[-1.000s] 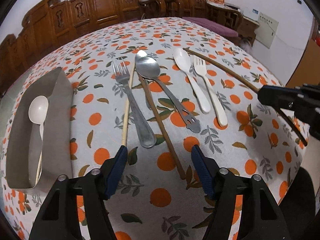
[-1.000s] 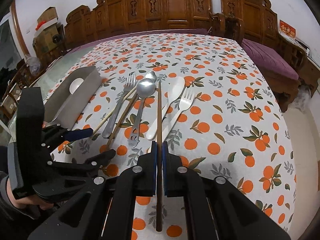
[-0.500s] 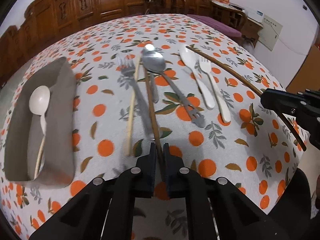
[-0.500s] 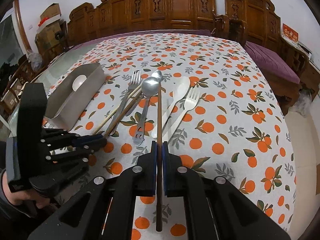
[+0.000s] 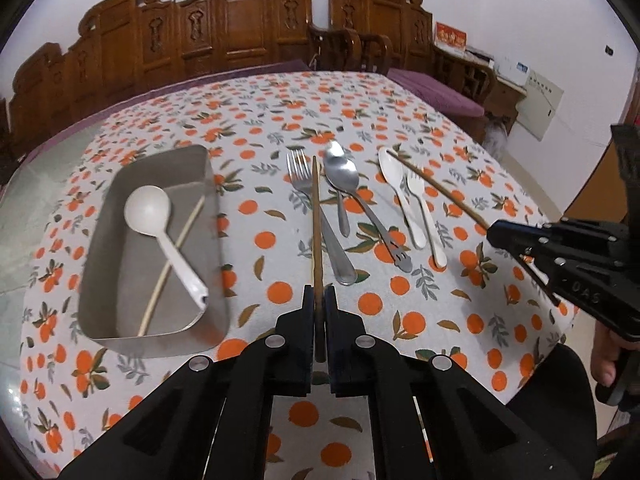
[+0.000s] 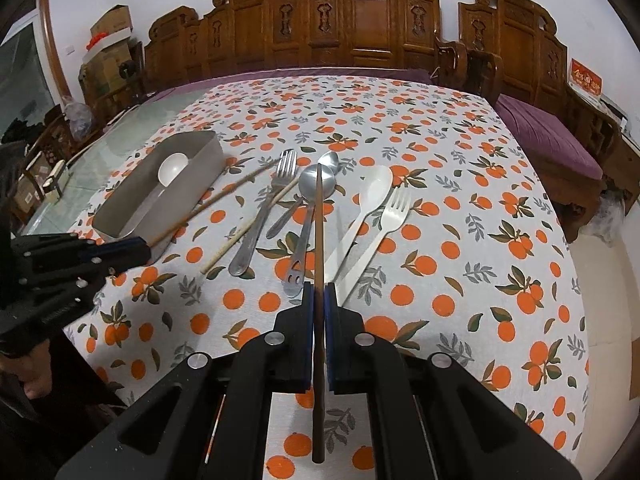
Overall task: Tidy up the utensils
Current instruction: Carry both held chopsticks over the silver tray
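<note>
My left gripper (image 5: 319, 296) is shut on a brown chopstick (image 5: 316, 216), lifted off the orange-patterned table and pointing away from me. My right gripper (image 6: 319, 292) is shut on a second dark chopstick (image 6: 319, 220), held above the spoons. On the cloth lie a metal fork (image 6: 264, 216), two metal spoons (image 6: 316, 180), a white plastic spoon (image 6: 368, 204), a white plastic fork (image 6: 384, 224) and a pale chopstick (image 6: 244, 236). At the left, the metal tray (image 5: 160, 344) holds a white ladle spoon (image 5: 148, 210) and another pale chopstick (image 5: 176, 256).
Carved wooden chairs (image 6: 360, 28) line the far side of the table. The table edge falls away at the right (image 6: 576, 280), with a purple-cushioned bench (image 6: 548, 136) beyond. A person's hand (image 5: 604, 360) grips the right tool's handle.
My left gripper closed on the brown chopstick that lay beside the metal fork and raised it off the cloth toward the tray side. The right gripper kept holding its chopstick still.
</note>
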{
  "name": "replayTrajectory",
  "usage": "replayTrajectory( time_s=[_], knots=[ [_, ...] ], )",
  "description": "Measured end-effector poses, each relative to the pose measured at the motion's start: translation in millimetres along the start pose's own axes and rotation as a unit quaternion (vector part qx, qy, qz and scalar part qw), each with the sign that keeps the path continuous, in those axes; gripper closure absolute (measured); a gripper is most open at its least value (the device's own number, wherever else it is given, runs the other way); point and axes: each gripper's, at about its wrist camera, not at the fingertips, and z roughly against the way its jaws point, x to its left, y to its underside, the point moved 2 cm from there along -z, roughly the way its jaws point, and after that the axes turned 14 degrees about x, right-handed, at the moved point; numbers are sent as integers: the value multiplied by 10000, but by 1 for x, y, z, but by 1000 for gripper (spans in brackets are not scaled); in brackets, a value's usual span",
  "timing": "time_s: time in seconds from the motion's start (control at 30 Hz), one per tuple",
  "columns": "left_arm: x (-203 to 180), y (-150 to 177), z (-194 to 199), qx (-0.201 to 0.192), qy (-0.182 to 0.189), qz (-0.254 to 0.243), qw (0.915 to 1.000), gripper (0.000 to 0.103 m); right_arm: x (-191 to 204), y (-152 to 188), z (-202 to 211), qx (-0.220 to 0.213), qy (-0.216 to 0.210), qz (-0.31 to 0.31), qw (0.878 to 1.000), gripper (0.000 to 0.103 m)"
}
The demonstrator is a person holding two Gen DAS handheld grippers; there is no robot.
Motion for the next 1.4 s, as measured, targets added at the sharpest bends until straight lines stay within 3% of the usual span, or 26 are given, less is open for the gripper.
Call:
replayTrajectory(
  time_s=[0.67,1.4],
  knots=[
    [38,13,65,-362,-282,-37,9989,99,40,-7,33,-341,-130,474,9982,97],
    [130,5,21,220,-282,394,9986,99,68,-23,3,-60,-84,658,9978,97]
  ],
)
